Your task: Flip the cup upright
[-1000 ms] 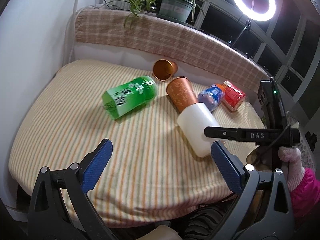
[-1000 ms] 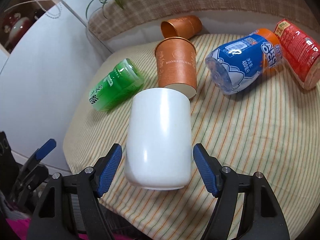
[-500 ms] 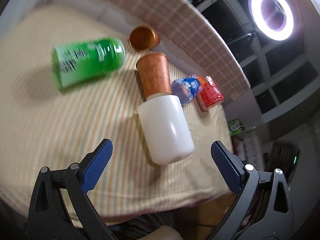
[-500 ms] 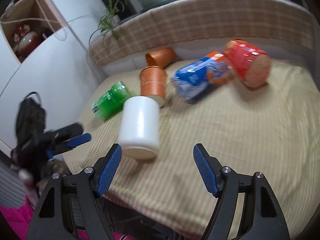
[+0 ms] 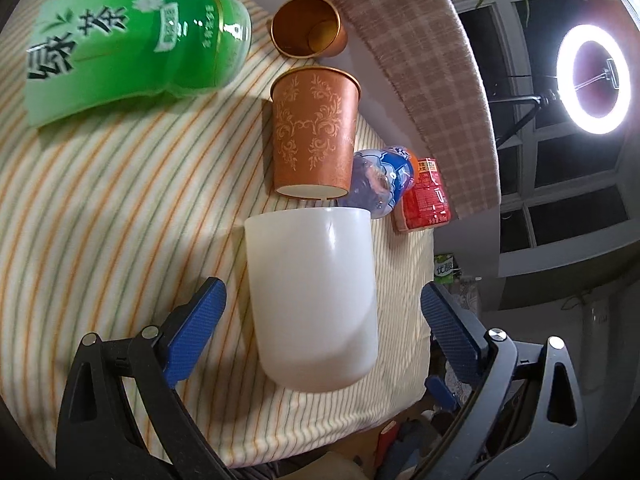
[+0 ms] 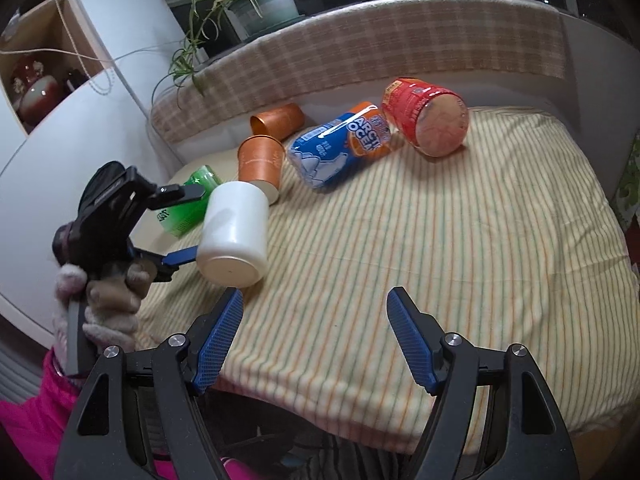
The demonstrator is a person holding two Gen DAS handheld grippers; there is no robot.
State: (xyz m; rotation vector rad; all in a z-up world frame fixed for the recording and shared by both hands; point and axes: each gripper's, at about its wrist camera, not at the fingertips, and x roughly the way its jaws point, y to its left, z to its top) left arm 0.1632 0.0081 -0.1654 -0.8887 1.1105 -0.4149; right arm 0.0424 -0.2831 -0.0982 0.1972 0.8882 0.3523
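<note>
A white cup [image 5: 312, 296] lies on its side on the striped cloth, base toward the front edge; it also shows in the right wrist view [image 6: 234, 236]. My left gripper [image 5: 320, 320] is open, its blue fingers on either side of the cup with gaps. In the right wrist view one left finger [image 6: 180, 257] lies beside the cup's base. My right gripper [image 6: 314, 340] is open and empty near the front edge, right of the cup. An orange patterned cup [image 5: 314, 132] lies just beyond the white cup, and a second orange cup [image 5: 306, 26] lies behind it.
A green bottle [image 5: 132, 56] lies at the left. A blue bottle [image 6: 340, 148] and a red can [image 6: 426, 116] lie at the back right. A checked padded backrest [image 6: 360, 44] borders the striped table [image 6: 460, 240], with a potted plant [image 6: 260, 0] behind.
My left gripper has moved in over the white cup, which now sits between its open fingers. My right gripper has pulled back and to the right, away from the cup.
</note>
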